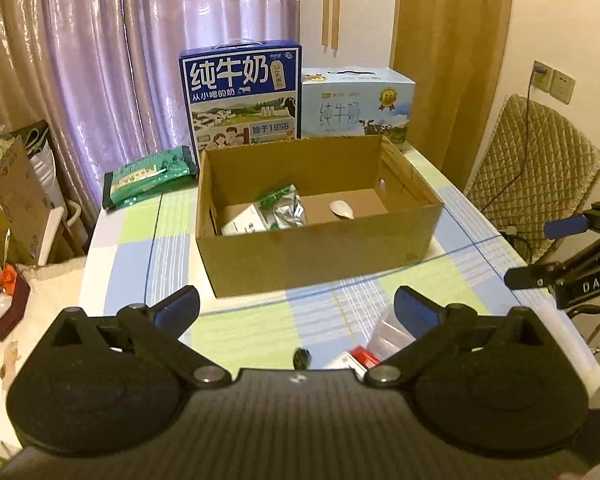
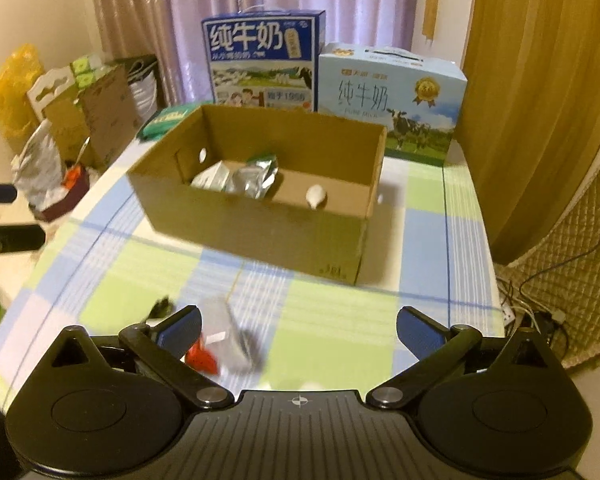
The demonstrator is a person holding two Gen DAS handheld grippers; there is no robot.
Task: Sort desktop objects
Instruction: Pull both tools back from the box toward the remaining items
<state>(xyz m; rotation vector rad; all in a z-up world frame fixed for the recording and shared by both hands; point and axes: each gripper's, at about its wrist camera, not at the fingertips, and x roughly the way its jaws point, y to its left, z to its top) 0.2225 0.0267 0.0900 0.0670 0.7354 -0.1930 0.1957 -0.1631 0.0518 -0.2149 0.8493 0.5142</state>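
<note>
Both grippers, left [image 1: 296, 304] and right [image 2: 299, 322], gape empty before the cardboard box [image 1: 320, 256]; blurred small items [image 2: 220, 344] lie half hidden beneath.

At the far edge of the bench [image 1: 132, 240], which is covered by a checked cloth of blue, green and white, two milk cartons are stood side by side: a dark blue milk carton [image 1: 242, 92] on the left and a pale blue milk carton [image 1: 358, 102] on the right. Lilac curtains [image 1: 100, 60] are hung behind them, and a wooden wardrobe panel [image 1: 452, 60] is seen to the far right. A quilted chair [image 1: 536, 184] is placed right of the bench, below a wall socket [image 1: 552, 80] with a cable plugged in. To the left, cardboard pieces [image 2: 100, 108], a yellow bag [image 2: 14, 88] and crumpled plastic [image 2: 36, 168] are piled beside the bench.
</note>
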